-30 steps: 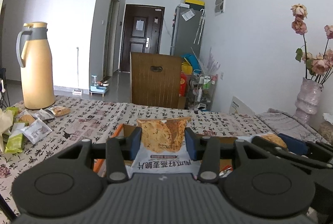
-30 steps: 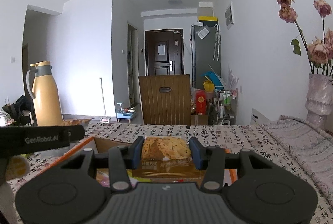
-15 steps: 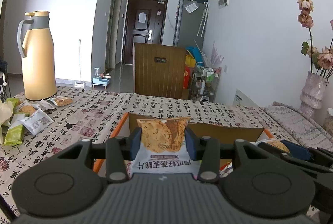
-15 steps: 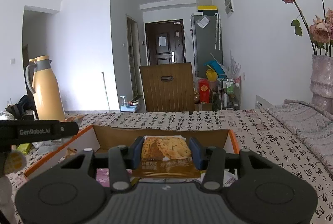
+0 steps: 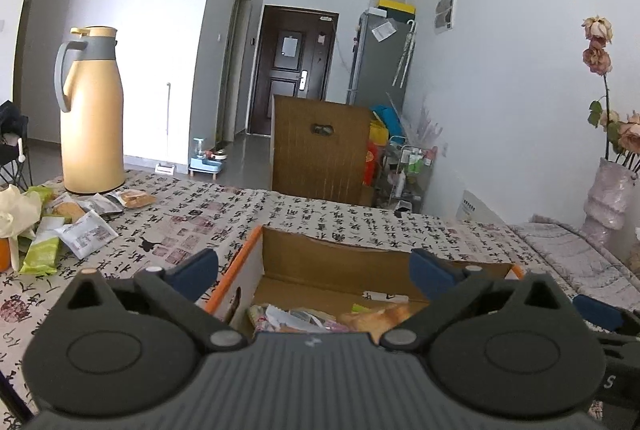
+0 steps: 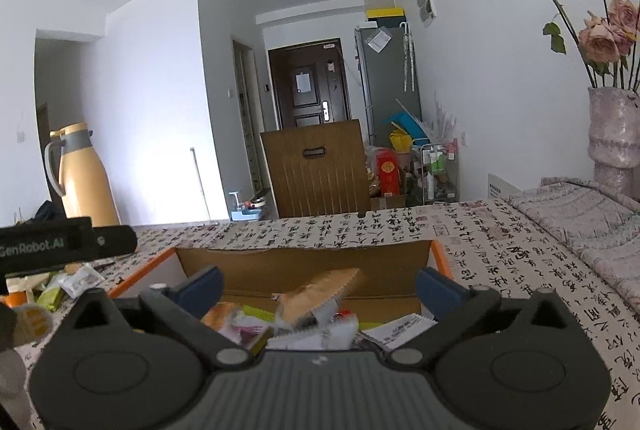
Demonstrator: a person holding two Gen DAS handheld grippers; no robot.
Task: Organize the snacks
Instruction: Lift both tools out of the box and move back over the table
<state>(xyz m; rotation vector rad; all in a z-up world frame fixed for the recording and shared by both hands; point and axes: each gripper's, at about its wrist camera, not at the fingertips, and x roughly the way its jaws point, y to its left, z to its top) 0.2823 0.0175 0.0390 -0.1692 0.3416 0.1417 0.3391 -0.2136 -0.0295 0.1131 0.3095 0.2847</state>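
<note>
An open cardboard box with orange edges (image 5: 320,258) (image 6: 304,262) sits on the table and holds several snack packets (image 5: 296,318) (image 6: 304,326). My left gripper (image 5: 316,274) is open and empty above the box's left part. My right gripper (image 6: 318,286) is open above the box, and a tan snack packet (image 6: 320,290) lies tilted on the pile between its jaws, free of them. Loose snack packets (image 5: 80,226) lie on the table at the left, near the thermos.
A yellow thermos jug (image 5: 90,114) stands at the table's far left. A vase of dried roses (image 6: 612,126) stands at the right on a folded grey cloth (image 6: 580,214). A wooden chair back (image 5: 320,150) is behind the table. The left gripper's body (image 6: 60,242) shows in the right wrist view.
Both grippers have opened and let go of their snack packets, which dropped into the box. Both grippers have lowered closer to the box.
</note>
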